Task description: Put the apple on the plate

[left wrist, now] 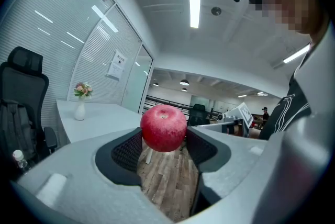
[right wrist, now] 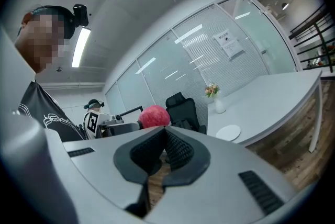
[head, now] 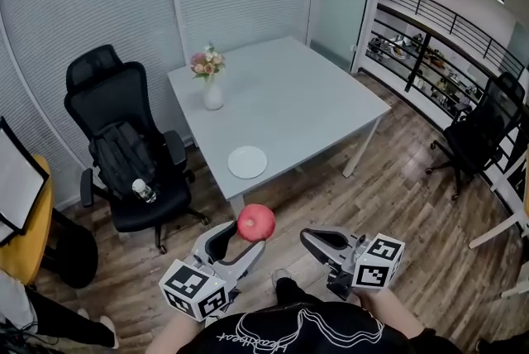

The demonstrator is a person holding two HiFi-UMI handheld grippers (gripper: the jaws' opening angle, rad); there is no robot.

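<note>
**Carry the apple in level — the plate is straight ahead**

Your left tool (head: 245, 241) has the apple (head: 256, 222) pinched at its sides between the jaws, right at their tips, with the stem end up. Most of the fruit stands proud of the tips, so the grip looks shallow. Hold the squeeze steady and avoid any quick swing that could roll the apple out.

The plate (head: 247, 162) lies ahead of the left tool and a little beyond the apple, at the near edge of the worktop (head: 306, 104). Nothing stands between them. The vase of flowers (head: 212, 92) is farther off, past the plate, and should not get in your way. Come in over the plate's middle, lower until the apple sits on it, and only then ease the jaws apart — a release from height would likely send it rolling.

Both tools are held low in front of your body, above the wooden floor (head: 397, 203) and short of the worktop. The left tool points almost level, dipped slightly toward the plate. The right tool (head: 318, 241) sits beside it on the right, pointing level, its jaws together on nothing.
</note>
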